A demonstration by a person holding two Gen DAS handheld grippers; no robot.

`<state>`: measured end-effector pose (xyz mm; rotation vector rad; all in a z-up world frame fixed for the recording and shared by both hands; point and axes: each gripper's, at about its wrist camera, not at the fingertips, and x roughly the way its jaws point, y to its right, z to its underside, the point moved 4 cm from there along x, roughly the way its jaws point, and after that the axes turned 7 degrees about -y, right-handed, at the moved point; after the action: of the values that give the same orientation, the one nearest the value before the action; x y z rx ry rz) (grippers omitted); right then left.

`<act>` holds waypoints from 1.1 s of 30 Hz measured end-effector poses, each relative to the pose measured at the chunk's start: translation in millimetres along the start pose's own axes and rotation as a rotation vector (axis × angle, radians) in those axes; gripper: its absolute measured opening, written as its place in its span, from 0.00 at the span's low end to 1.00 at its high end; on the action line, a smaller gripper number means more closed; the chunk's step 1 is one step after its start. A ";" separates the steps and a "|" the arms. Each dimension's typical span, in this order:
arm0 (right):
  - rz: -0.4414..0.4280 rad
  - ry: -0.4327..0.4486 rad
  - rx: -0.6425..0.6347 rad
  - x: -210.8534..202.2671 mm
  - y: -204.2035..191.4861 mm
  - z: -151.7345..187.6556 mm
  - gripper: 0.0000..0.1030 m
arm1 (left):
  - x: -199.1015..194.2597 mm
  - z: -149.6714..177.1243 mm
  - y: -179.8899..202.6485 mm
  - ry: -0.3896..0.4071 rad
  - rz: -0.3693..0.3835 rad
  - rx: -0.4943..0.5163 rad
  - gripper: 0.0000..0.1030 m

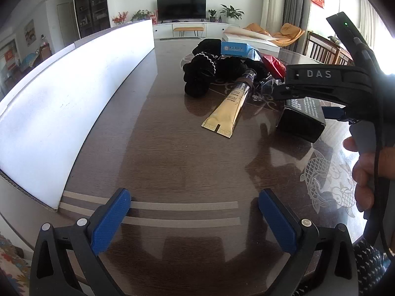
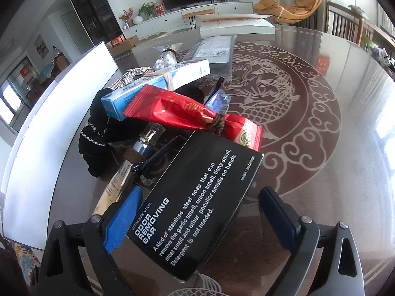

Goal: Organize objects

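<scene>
A black box labelled "Odor Removing Bar" [image 2: 197, 202] lies tilted at the near end of a heap of objects on the dark patterned table [image 2: 321, 172]. My right gripper [image 2: 201, 197] straddles this box. Its left blue pad [image 2: 123, 219] sits against the box's edge, while its right pad [image 2: 276, 217] stands apart with a gap, so it is open. In the left wrist view the black box [image 1: 301, 120] shows under the right gripper [image 1: 306, 102]. My left gripper [image 1: 195, 197] hovers open over bare table with nothing between its fingers.
The heap holds a gold tube [image 1: 227, 113], black fabric [image 1: 205, 74], a blue carton [image 2: 153, 86], a red packet [image 2: 192, 113] and a grey pouch [image 2: 212, 49]. A white cardboard box [image 1: 61, 98] stands along the left. A person's hand [image 1: 365, 172] grips the right tool.
</scene>
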<state>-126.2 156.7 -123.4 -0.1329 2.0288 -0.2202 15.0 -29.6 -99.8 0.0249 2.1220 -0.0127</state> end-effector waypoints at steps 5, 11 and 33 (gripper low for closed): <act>0.138 0.067 -0.031 -23.4 44.9 -1.6 0.71 | 0.5 -0.2 0.1 0.000 0.000 0.000 1.00; 0.200 0.067 -0.065 -26.8 85.7 6.2 0.89 | 1.1 -0.6 0.1 0.000 -0.002 -0.002 1.00; 0.221 0.048 -0.067 -18.0 94.7 20.1 1.00 | 1.3 -1.7 -0.1 0.002 0.001 0.000 1.00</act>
<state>-100.0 250.7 -136.7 0.0557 2.0810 -0.0165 12.9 -29.7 -100.1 0.0252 2.1240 -0.0120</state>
